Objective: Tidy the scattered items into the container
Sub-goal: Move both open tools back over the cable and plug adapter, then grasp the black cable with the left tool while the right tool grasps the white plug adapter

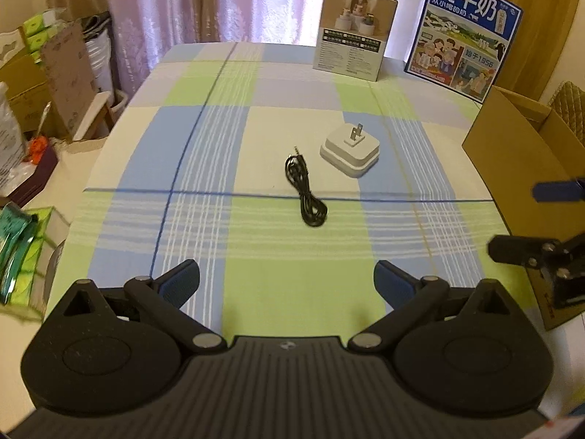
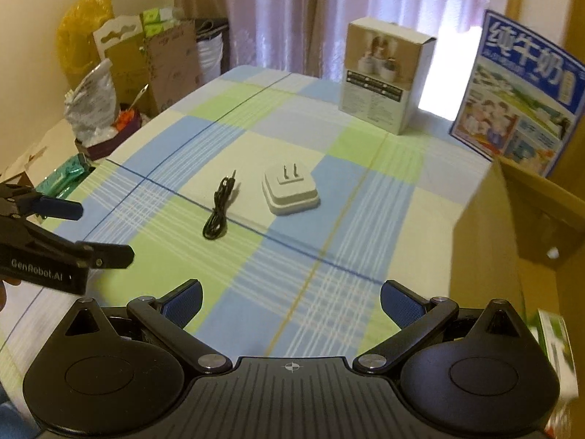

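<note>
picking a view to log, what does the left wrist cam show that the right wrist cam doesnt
Only the left wrist view shows the brown cardboard box's open top and a quilted chair back.

Only the right wrist view shows a yellow bag by the wall and a green-and-white carton at the right edge.

Both show the black audio cable, white plug adapter, milk carton box, checked tablecloth, and both grippers, left gripper and right gripper, open and empty.

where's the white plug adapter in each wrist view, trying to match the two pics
Left wrist: the white plug adapter lies right of centre, prongs up, just right of the black cable.
Right wrist: the adapter lies near centre, again just right of the cable.
Shared landmark: the beige product box standing at the far table edge.
</note>
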The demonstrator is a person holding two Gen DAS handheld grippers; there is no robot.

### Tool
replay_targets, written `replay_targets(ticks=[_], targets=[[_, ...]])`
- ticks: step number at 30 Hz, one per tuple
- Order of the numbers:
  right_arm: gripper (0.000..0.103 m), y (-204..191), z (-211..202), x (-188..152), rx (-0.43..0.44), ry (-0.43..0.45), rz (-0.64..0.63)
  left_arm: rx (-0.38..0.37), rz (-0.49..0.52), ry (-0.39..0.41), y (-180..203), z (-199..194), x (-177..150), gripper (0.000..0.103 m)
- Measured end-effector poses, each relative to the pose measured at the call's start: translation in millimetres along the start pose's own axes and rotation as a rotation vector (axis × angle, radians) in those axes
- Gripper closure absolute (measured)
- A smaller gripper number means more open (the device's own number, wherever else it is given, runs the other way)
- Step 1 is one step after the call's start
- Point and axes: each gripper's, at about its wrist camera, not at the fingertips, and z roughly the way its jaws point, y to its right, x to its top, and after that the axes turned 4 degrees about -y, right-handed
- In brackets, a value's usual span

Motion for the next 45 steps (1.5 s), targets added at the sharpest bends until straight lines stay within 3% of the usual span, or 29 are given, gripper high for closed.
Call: replay_targets(ticks=[12, 18, 28, 35, 39, 45], targets=[[0.003, 30.4, 70.1, 54.0, 0.008, -0.068, -0.103, -0.031, 0.071, -0.004, 1.5, 62.4, 50.2, 0.015], [0.012, 30.5, 95.2, 68.1, 0.047, -0.073, -0.146, -0.034, 0.097, -0.035, 2.7, 95.8, 60.2, 0.027], [0.021, 37.8, 117.9, 87.3, 0.084, -0.049, -0.154, -0.035, 0.138, -0.041, 3.0, 122.3, 69.7, 0.037], [0.021, 31.2, 134.0, 92.8, 0.136, -0.062, -0.202, -0.037, 0.163, -0.050, 0.4, 131.9, 71.6, 0.064], [0.021, 24.5, 143.6, 95.3, 0.143, -0.069, -0.234, -0.037, 0.186, -0.055, -2.8, 130.9, 74.8, 0.091], [0.023, 17.3, 163.4, 98.4, 0.121, -0.099, -0.262, -0.022, 0.247, -0.057, -7.4, 129.1, 72.2, 0.092]])
